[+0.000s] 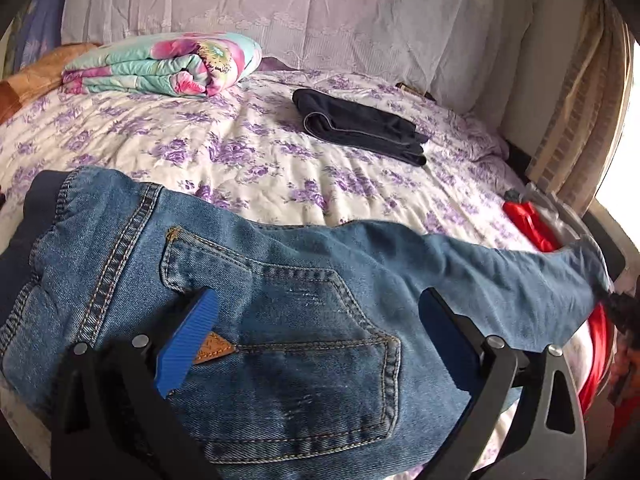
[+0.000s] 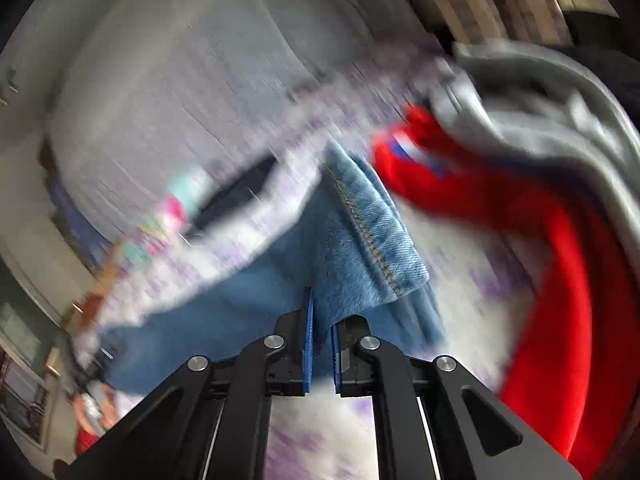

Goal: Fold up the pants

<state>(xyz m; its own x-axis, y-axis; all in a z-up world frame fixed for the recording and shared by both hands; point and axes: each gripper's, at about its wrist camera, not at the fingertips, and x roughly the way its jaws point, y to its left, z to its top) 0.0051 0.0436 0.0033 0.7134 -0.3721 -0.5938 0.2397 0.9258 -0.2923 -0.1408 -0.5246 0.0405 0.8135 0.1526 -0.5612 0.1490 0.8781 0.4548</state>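
Blue jeans [image 1: 280, 280] lie across the near part of the bed [image 1: 240, 160], back pocket facing up, with one leg stretching to the right. My left gripper [image 1: 320, 296] hovers open over the pocket, its blue pads [image 1: 192, 340] wide apart on either side of it, and whether they touch the denim I cannot tell. In the blurred right wrist view my right gripper [image 2: 324, 312] is shut on the jeans' leg [image 2: 360, 240] near its stitched hem, with denim pinched between the pads.
A folded dark pair of pants [image 1: 360, 128] lies mid-bed and a rolled floral quilt [image 1: 160, 64] lies at the back left. A red garment [image 1: 532, 224] [image 2: 540, 220] and a grey one [image 2: 540, 92] are piled at the bed's right edge.
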